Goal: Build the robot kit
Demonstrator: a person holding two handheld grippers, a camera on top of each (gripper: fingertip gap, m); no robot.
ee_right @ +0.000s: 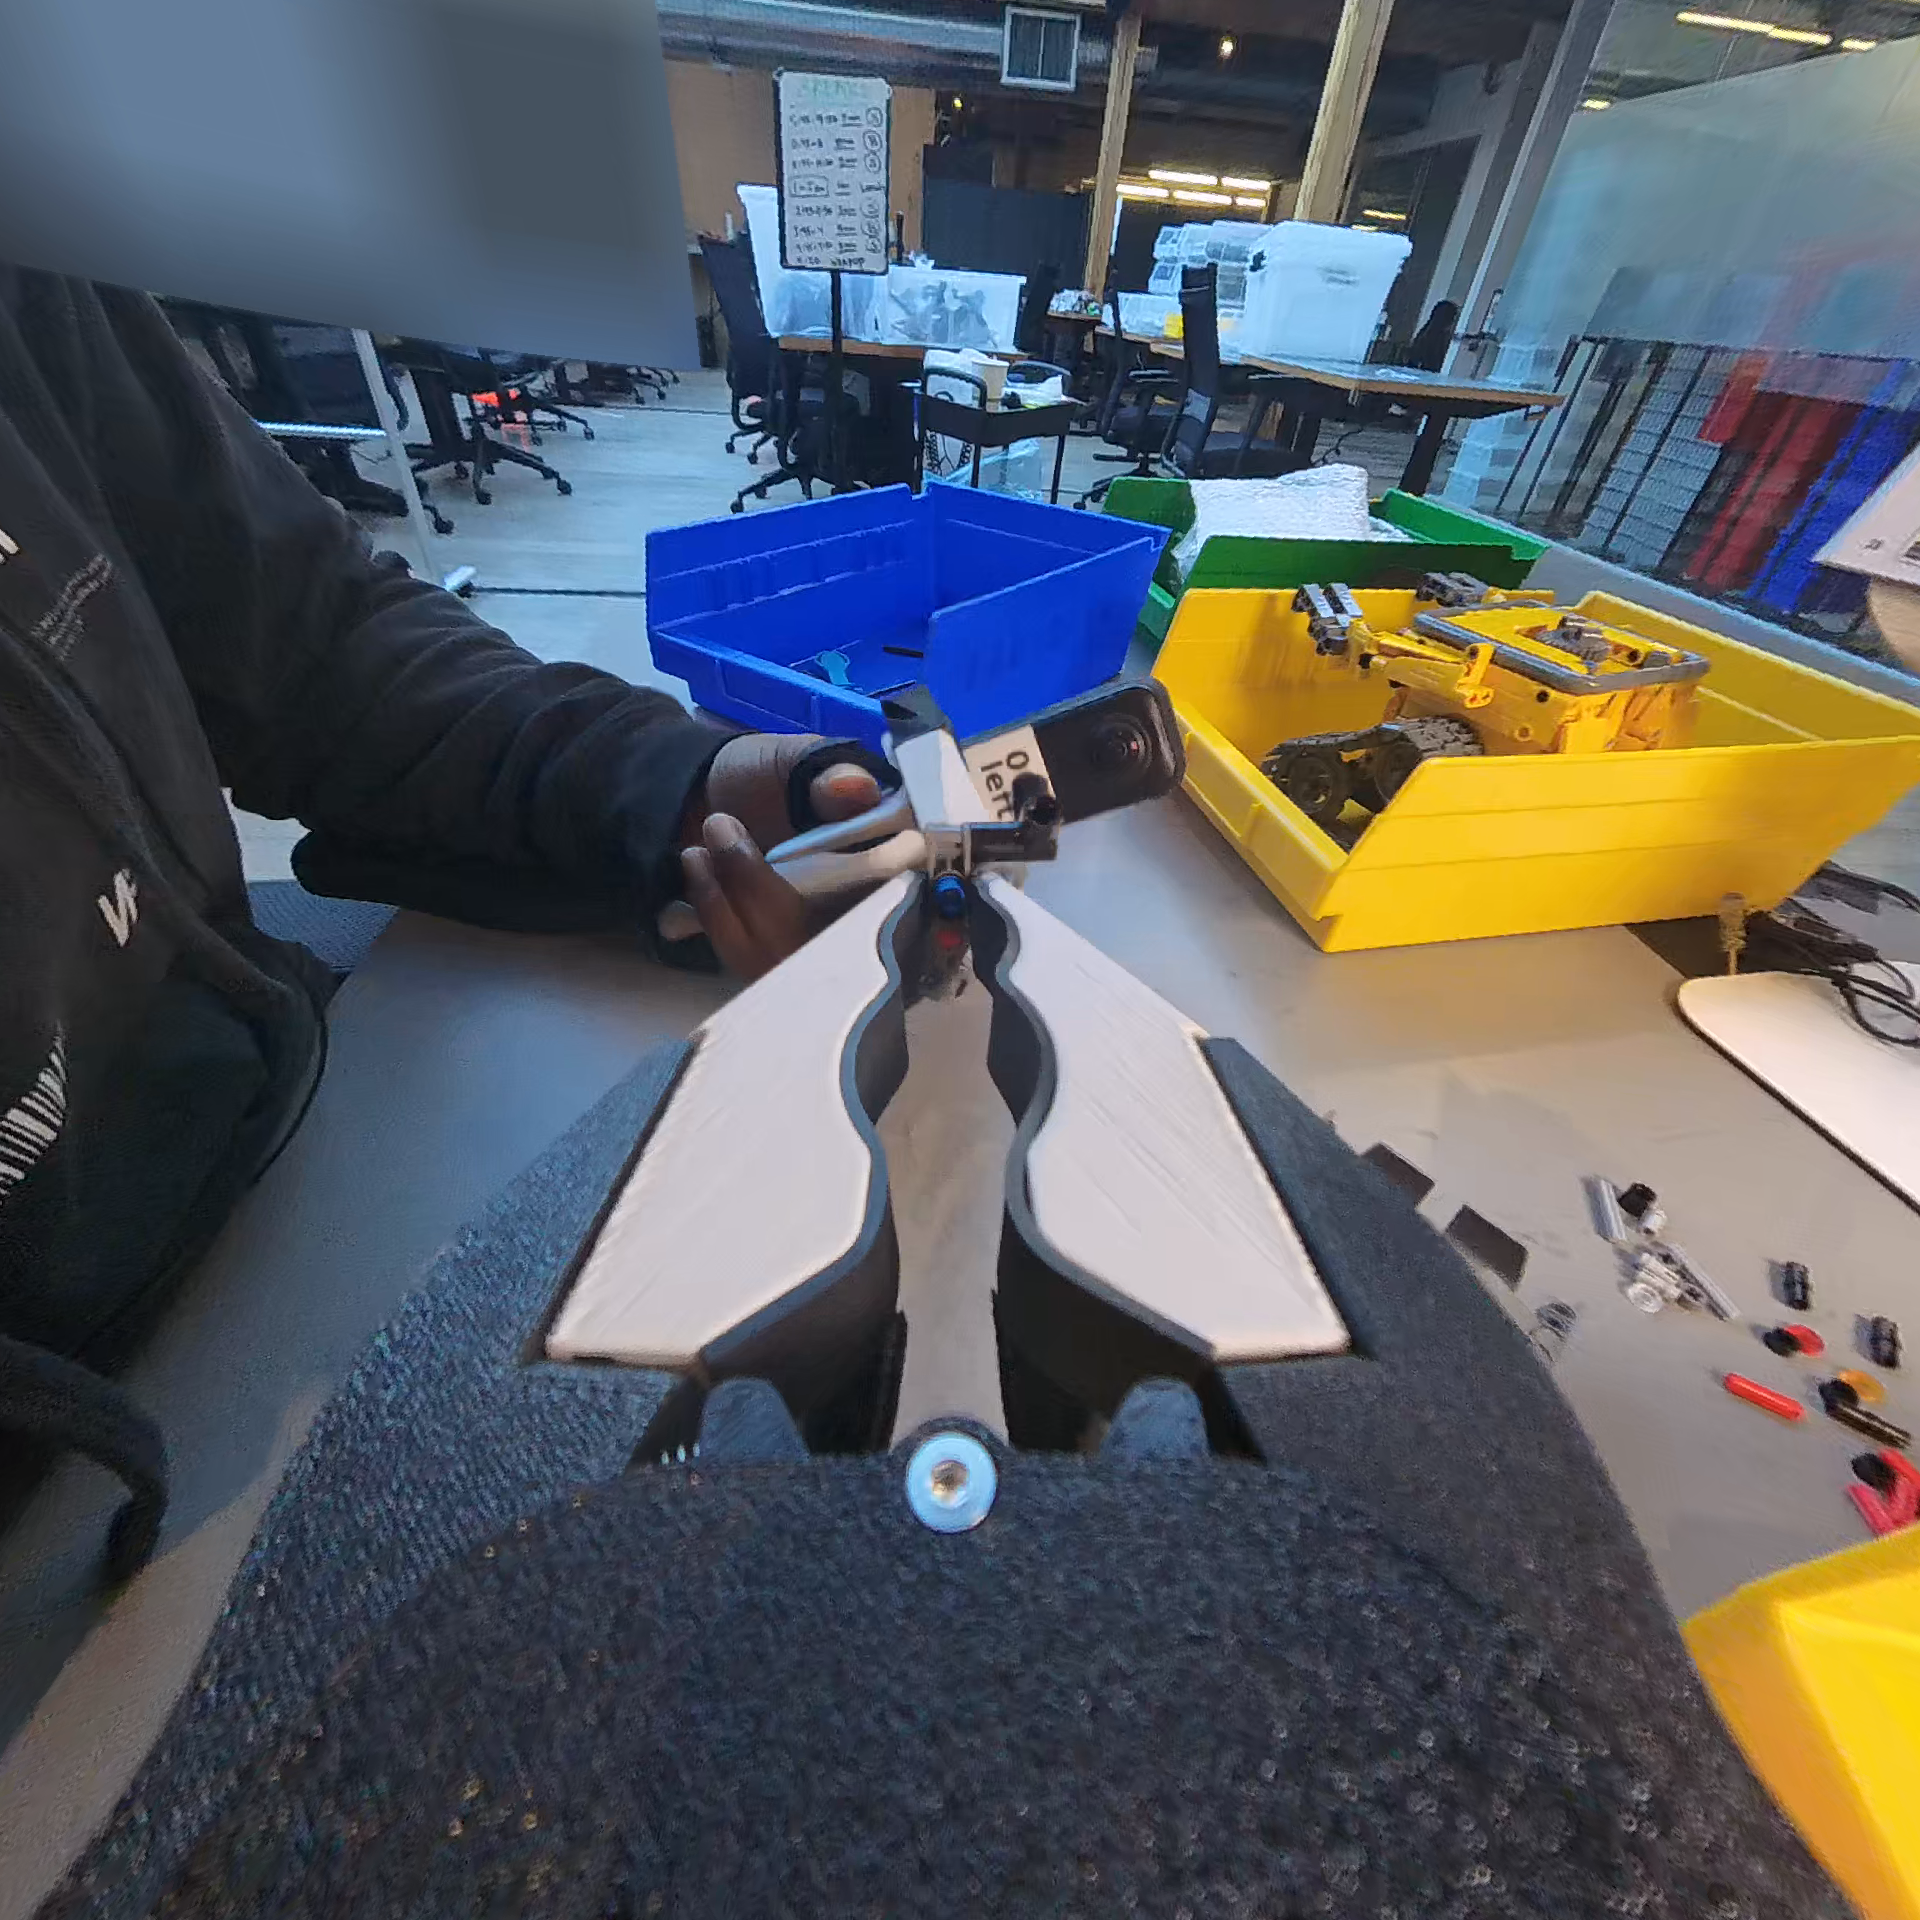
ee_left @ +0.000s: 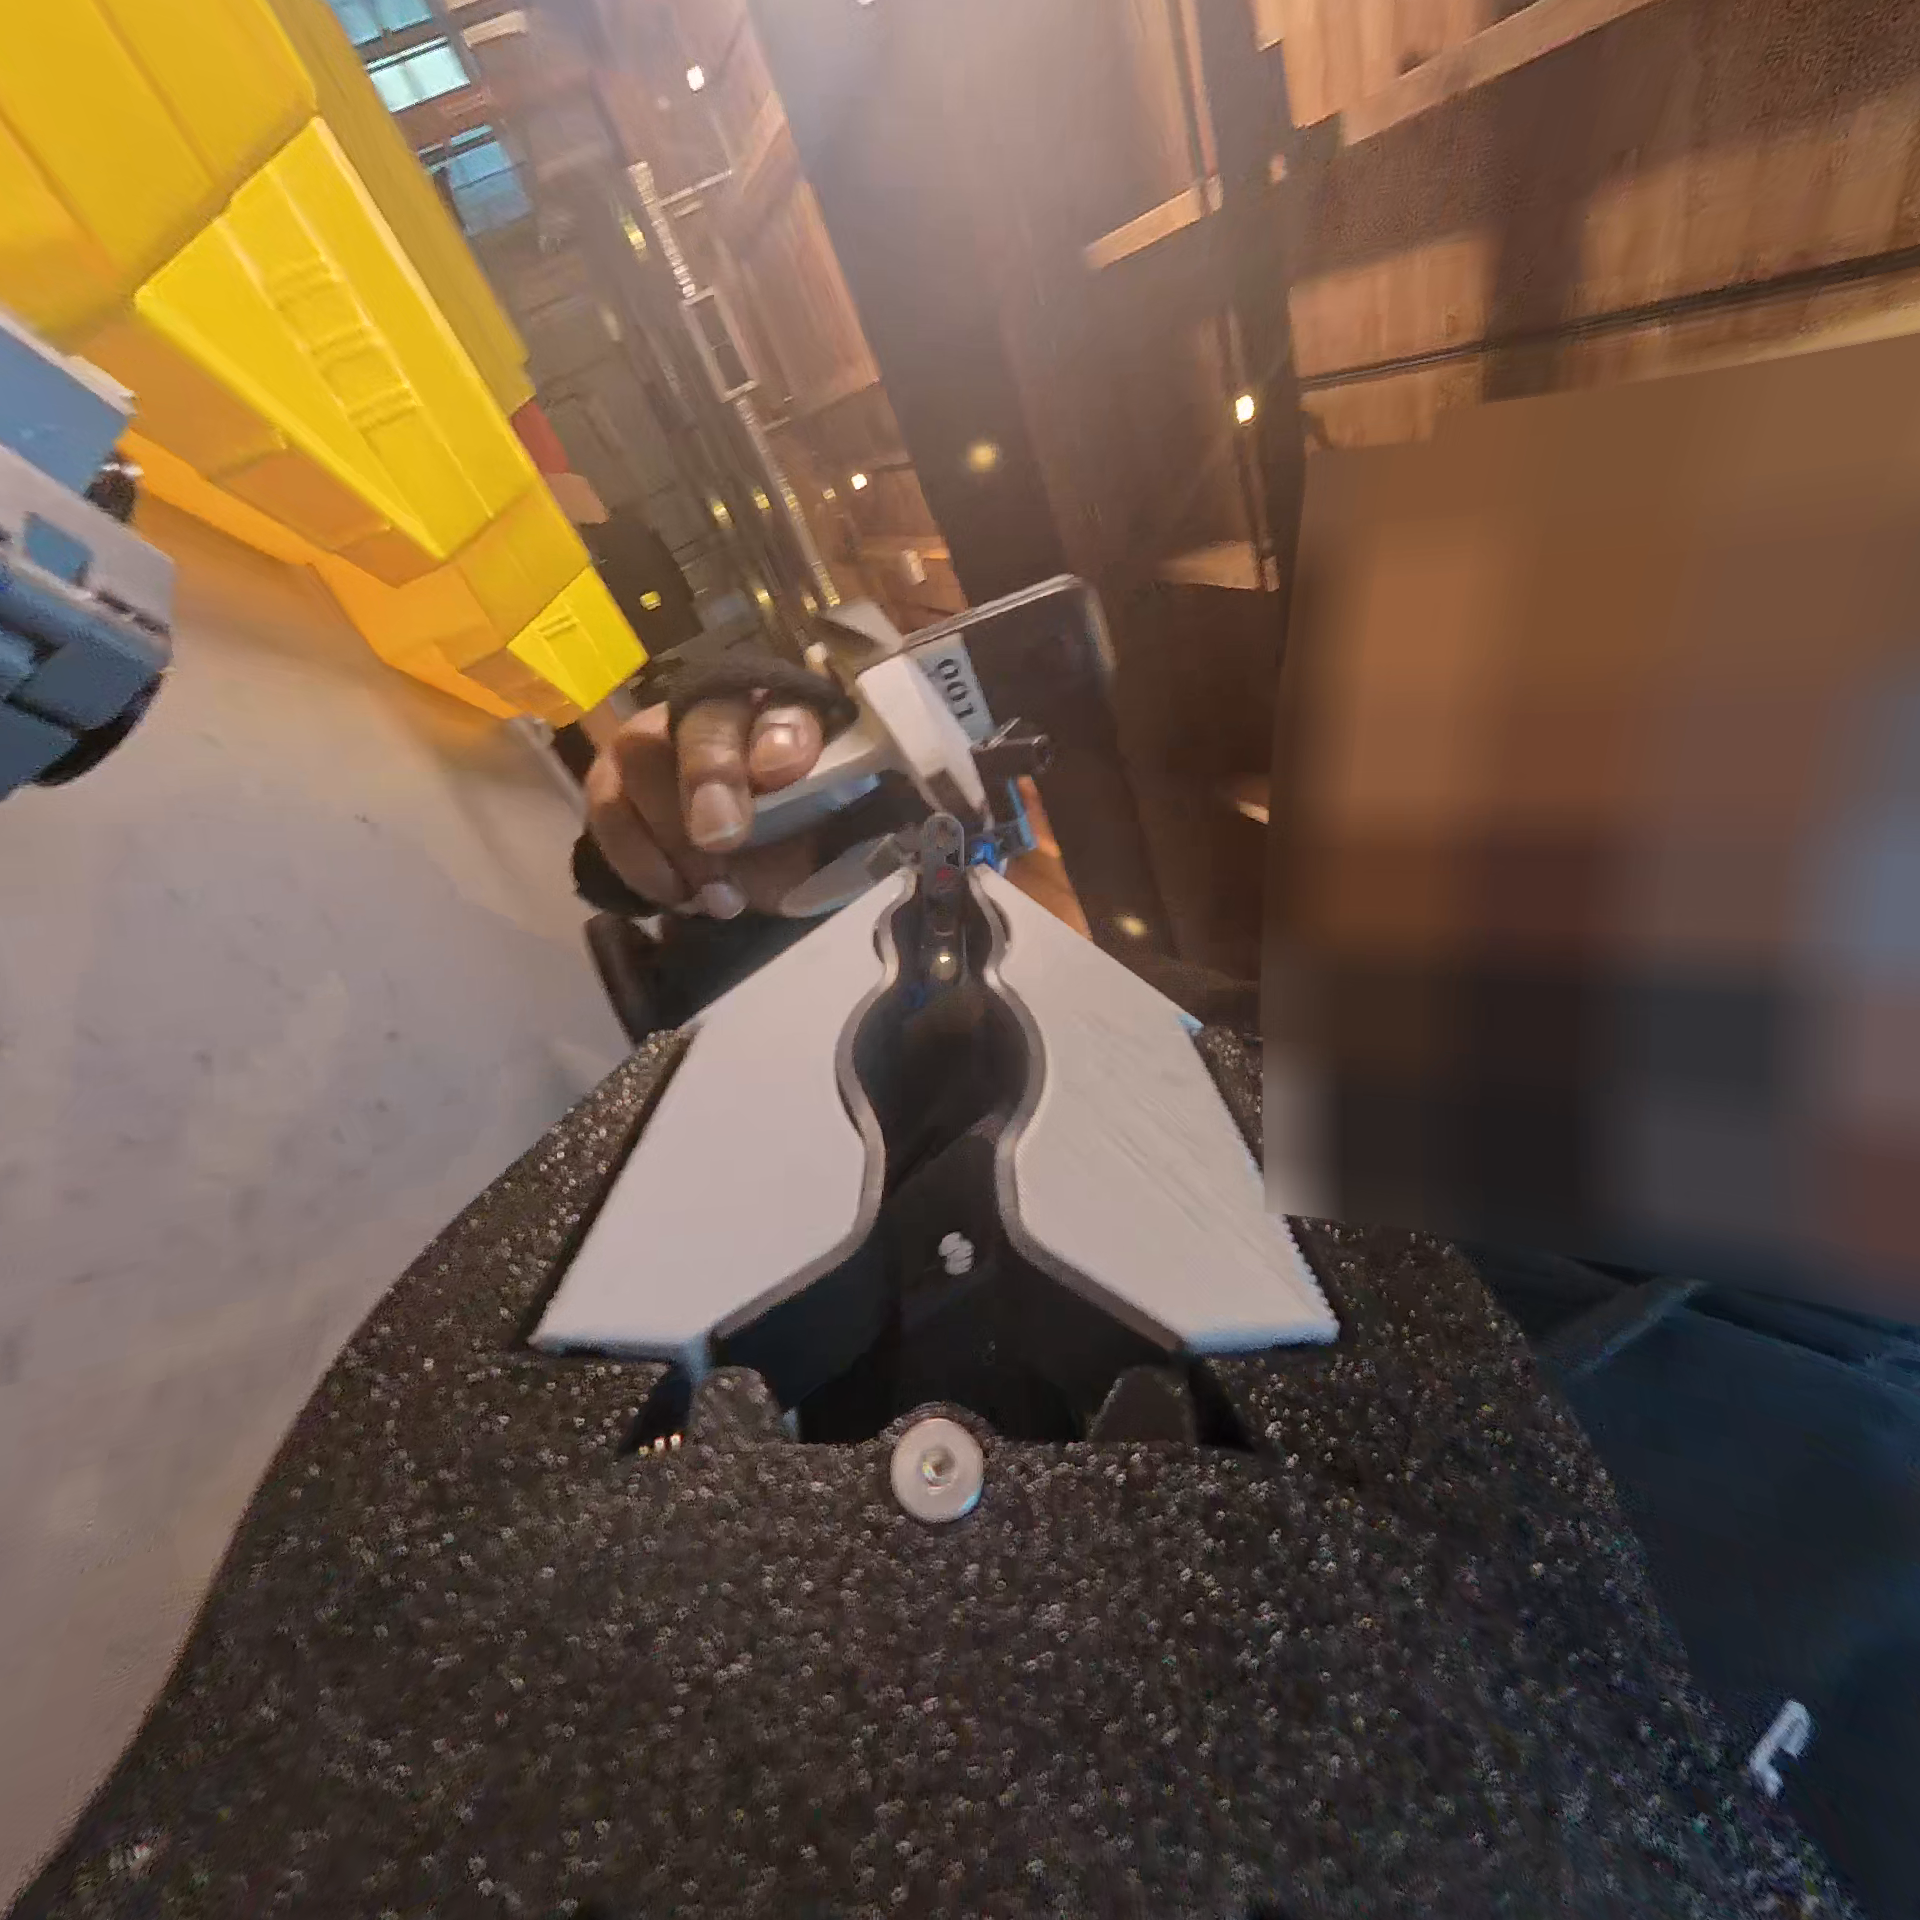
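1. Meeting tip to tip above the grey table top (ee_right: 1247, 987), the left gripper (ee_left: 940, 894) and the right gripper (ee_right: 951, 894) converge on one small dark-grey plastic beam with red and blue pins (ee_left: 943, 847).
2. The left gripper's white fingers are drawn in to a narrow slit. The beam sits in that slit at the very tips, so this gripper looks clenched on it.
3. The right gripper's fingers are pinched in the same way. The blue pin lies right at their tips and the red pin just behind it, so this gripper also appears to be grasping the beam.
4. In each wrist view the beam lies dead ahead, at the far end of that gripper's fingers. Its long axis seems to run roughly along the fingers rather than across them.
5. Neither gripper is the nearer one, since both touch the beam. The right hand (ee_left: 675, 800) and the left hand (ee_right: 758, 862) sit close behind the tips.
6. The right wrist view shows the beam raised off the table, well apart from everything resting on it.
7. To its far right stands a yellow plastic bin (ee_right: 1558, 821) containing a yellow tracked toy vehicle (ee_right: 1507, 686).
8. Behind the beam stands a blue plastic bin (ee_right: 790, 623).
9. Loose small red, black and clear parts (ee_right: 1766, 1340) lie on the table at the near right.
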